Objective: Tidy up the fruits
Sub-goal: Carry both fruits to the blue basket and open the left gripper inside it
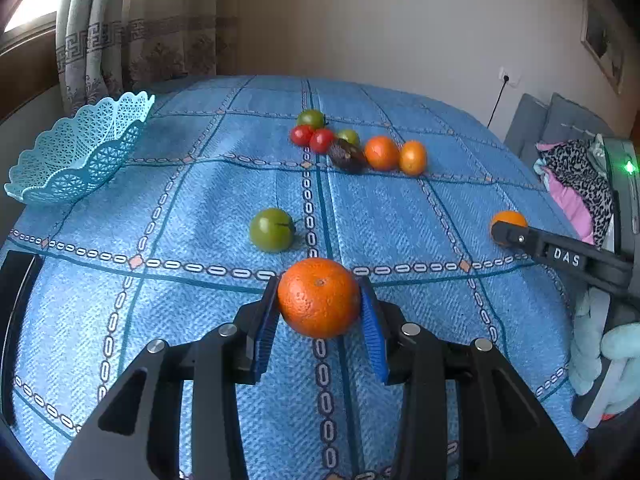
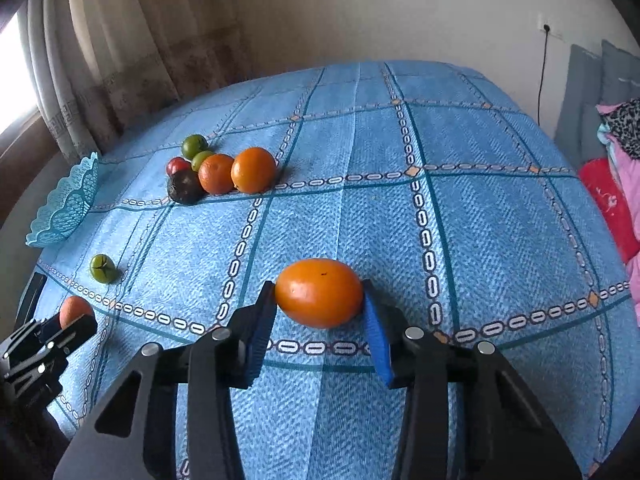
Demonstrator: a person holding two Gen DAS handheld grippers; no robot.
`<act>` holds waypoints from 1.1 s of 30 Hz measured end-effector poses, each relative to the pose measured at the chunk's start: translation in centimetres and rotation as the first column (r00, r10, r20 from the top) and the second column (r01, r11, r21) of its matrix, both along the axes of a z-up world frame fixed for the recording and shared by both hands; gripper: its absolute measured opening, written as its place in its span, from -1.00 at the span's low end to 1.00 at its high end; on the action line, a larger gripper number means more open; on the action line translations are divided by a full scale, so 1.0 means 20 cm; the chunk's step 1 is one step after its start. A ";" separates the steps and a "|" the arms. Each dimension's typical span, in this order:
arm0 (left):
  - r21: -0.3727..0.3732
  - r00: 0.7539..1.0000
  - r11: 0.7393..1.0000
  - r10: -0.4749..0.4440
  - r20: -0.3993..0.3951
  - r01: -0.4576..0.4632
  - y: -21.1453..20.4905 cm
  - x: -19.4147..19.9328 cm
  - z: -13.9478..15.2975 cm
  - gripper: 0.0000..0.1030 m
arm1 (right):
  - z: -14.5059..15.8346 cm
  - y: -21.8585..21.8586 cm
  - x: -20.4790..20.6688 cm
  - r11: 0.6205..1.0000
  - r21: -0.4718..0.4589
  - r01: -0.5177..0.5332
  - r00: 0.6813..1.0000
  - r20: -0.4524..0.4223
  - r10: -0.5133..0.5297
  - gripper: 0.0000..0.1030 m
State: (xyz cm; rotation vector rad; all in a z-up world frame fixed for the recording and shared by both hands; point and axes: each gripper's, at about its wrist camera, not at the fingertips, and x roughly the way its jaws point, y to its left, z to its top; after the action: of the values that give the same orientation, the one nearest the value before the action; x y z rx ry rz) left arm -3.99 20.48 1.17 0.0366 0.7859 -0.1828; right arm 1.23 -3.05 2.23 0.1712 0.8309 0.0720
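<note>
Orange fruits sit clamped in left tongs (image 1: 320,300) and right tongs (image 2: 320,294).

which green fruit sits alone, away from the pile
The large green tomato with the dark stem, lying by itself on the blue tablecloth. The other two green ones are bunched with the red tomatoes and oranges.

Bare blue cloth on the worktop (image 1: 400,220) lies open between the near edge and the fruit cluster (image 1: 352,144) farther back. One green tomato (image 1: 272,230) sits alone mid-way toward the lattice basket (image 1: 80,152) at the left edge, with clear cloth around it.
</note>
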 end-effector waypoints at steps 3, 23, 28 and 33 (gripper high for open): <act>0.004 1.000 1.000 0.018 0.009 -0.018 0.03 0.01 0.04 -0.23 | 0.04 0.01 -0.03 1.000 -0.019 0.006 1.000 0.028 -0.005 -0.17; 0.041 0.917 0.933 0.344 0.204 -0.359 0.62 0.13 0.46 -0.23 | 0.32 0.30 -0.13 0.995 0.014 -0.096 0.983 0.162 0.093 -0.17; 0.036 0.903 0.918 0.381 0.197 -0.395 0.73 0.18 0.50 -0.23 | 0.41 0.41 -0.08 0.992 0.030 -0.122 0.974 0.194 0.114 -0.17; 0.027 0.890 0.906 0.409 0.201 -0.422 0.77 0.26 0.53 -0.23 | 0.49 0.59 0.01 0.985 0.033 -0.171 0.964 0.213 0.160 -0.17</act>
State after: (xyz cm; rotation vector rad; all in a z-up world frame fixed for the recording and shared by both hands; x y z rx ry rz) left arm 1.12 35.96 11.69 -0.0486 0.5910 0.2550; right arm 1.35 8.82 12.09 0.1395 0.6315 0.2651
